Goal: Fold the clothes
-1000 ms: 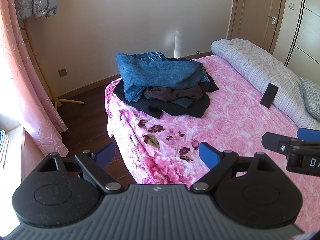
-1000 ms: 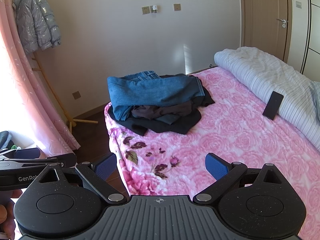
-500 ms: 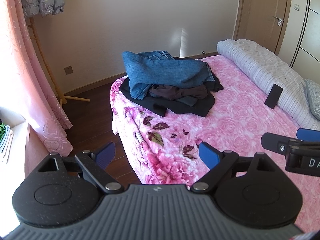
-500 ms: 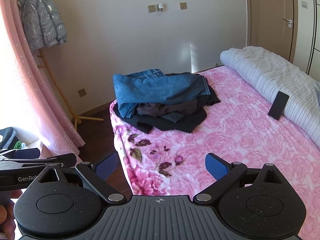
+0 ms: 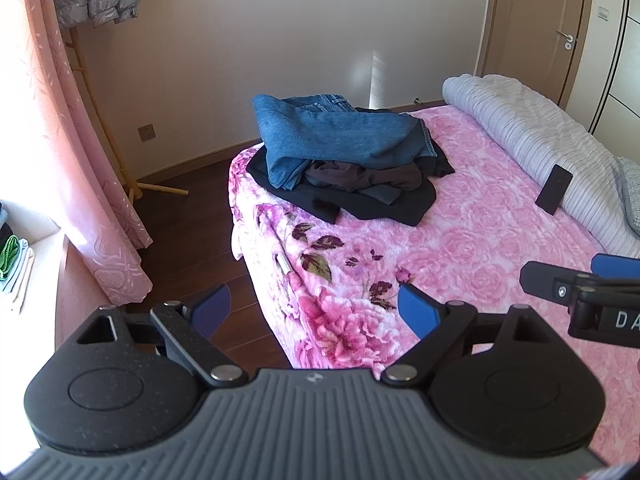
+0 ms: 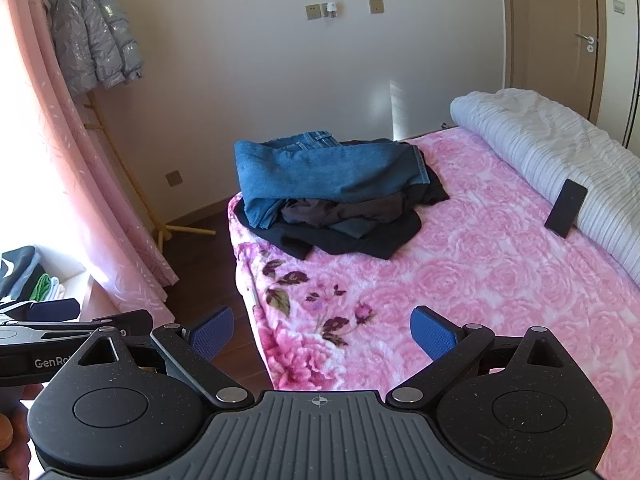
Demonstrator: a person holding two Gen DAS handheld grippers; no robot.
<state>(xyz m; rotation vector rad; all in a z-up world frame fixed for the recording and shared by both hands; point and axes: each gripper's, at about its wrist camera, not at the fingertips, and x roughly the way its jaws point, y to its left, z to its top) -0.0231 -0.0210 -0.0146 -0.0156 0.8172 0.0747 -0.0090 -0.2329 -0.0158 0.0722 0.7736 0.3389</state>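
Heap of clothes at the far left corner of the bed — jeans on top, dark garments beneath. Left gripper and right gripper both spread wide, empty, at the near edge. Denim likely heavy and stiff, best pinched at waistband or hem; dark items limp. Legible on the grippers — "GenRo", "DA".

Both wrist views face the bed, sharing clothes pile
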